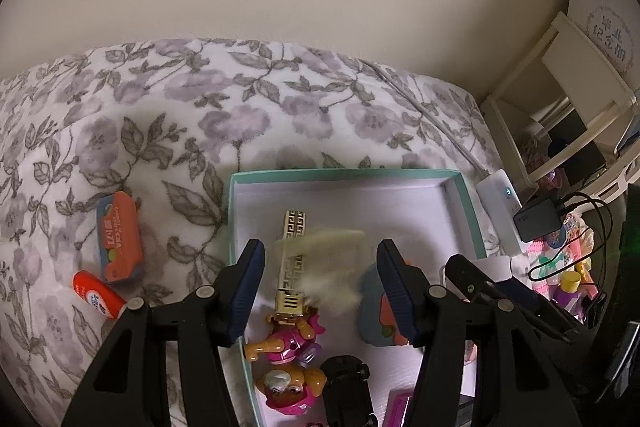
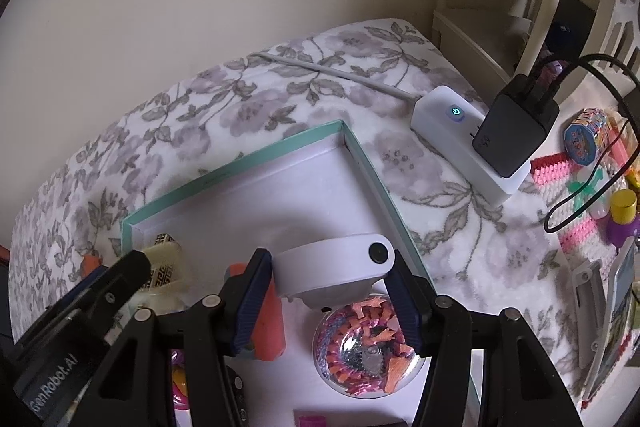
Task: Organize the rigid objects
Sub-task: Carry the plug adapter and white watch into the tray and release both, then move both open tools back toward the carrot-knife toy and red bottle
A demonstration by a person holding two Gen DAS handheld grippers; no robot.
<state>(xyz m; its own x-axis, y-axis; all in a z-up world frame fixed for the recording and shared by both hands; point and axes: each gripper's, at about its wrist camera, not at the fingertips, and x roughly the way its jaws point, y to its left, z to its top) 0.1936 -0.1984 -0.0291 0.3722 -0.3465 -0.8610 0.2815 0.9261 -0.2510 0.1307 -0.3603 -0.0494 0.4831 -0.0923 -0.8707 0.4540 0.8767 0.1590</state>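
The right gripper (image 2: 332, 291) is clamping a white rounded device (image 2: 334, 269) with a black lens-like dot between its blue pads, holding it over the teal-rimmed box (image 2: 236, 169); directly below it a clear dome filled with pink and orange pieces (image 2: 366, 351) is sitting on the box floor, and an orange block (image 2: 268, 323) is lying just beside the left pad. The left gripper (image 1: 320, 287) is standing about half open over the same box (image 1: 344, 173); a blurred yellowish translucent thing (image 1: 332, 263) is showing between its pads, and whether the pads are pressing on it cannot be told. Under that blur a gold patterned bar (image 1: 291, 267) is lying lengthwise in the box; nearer the camera two pink puppy figures (image 1: 288, 367) and a black toy car (image 1: 346, 383) are crowding the box's near end; a grey-blue piece with orange (image 1: 380, 311) is sitting behind the right pad. Outside on the floral blanket (image 1: 180, 131), an orange case (image 1: 119, 237) and a red-and-white tube (image 1: 98, 295) are lying well left of the box; a white power strip (image 2: 468, 147) with a black charger (image 2: 514, 127) is resting beside the box's far right corner.
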